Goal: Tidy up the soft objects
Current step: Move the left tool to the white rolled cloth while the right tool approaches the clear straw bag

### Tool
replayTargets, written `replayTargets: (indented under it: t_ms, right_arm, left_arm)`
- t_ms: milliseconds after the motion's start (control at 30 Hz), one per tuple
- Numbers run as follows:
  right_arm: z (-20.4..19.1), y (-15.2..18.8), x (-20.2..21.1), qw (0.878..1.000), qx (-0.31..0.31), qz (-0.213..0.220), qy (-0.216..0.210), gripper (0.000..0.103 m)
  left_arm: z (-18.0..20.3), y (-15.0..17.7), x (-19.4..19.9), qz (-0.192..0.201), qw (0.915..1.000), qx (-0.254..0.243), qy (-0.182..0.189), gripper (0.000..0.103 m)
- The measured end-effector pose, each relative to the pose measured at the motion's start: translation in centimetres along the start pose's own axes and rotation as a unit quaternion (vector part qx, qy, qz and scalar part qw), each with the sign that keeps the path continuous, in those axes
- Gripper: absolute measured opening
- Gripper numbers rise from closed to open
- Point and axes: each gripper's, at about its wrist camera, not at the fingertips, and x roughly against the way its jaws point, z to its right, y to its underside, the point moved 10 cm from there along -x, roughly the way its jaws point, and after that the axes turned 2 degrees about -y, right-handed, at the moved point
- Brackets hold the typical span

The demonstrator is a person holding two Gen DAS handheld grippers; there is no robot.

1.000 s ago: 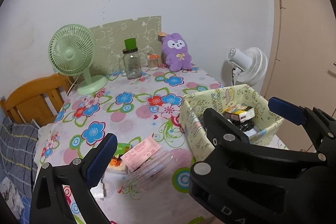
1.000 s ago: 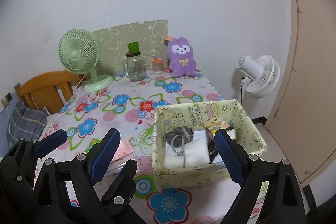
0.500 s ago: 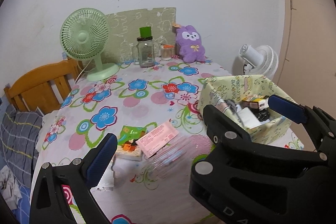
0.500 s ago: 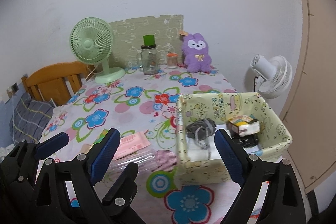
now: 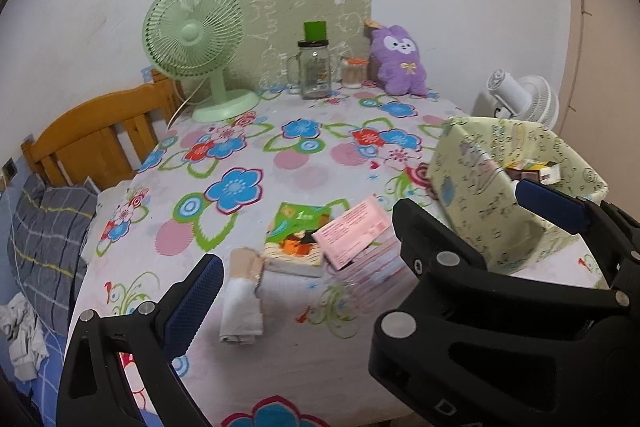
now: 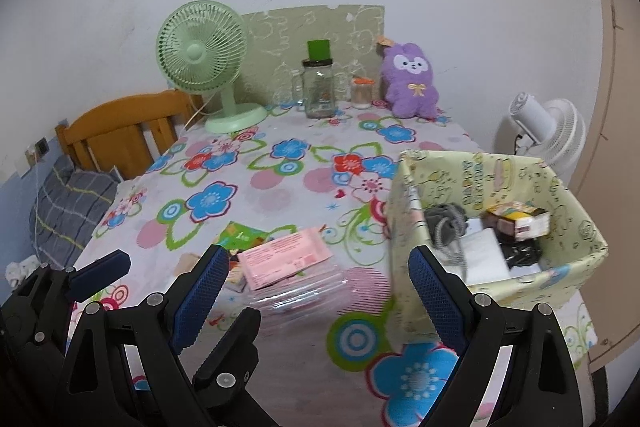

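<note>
Two black grippers with blue padded fingers, the left gripper and the right gripper, fill the lower part of their frames, each with fingers spread wide apart and holding nothing. A rolled white-and-beige cloth bundle lies on the flower-printed tablecloth at lower centre of the left view, just beside a green picture booklet and a pink paper packet. At right sits the pale green patterned fabric box; a purple plush bunny stands at upper centre.
</note>
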Motion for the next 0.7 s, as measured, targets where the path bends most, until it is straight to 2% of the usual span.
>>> replayTargets:
  t_ms: [333, 700]
  right_arm:
    - [-2.4, 1.5, -2.7, 0.999, 0.014, -0.032, -0.011, 0.093]
    - [-2.8, 3.7, -6.1, 0.996, 0.010, -0.088, -0.003, 0.092]
  left_arm:
    - [-2.8, 1.9, -2.2, -0.030, 0.9992, 0.022, -0.017, 0.102]
    - [-5.1, 3.8, -5.1, -0.065, 0.9964, 0.041, -0.037, 0.099]
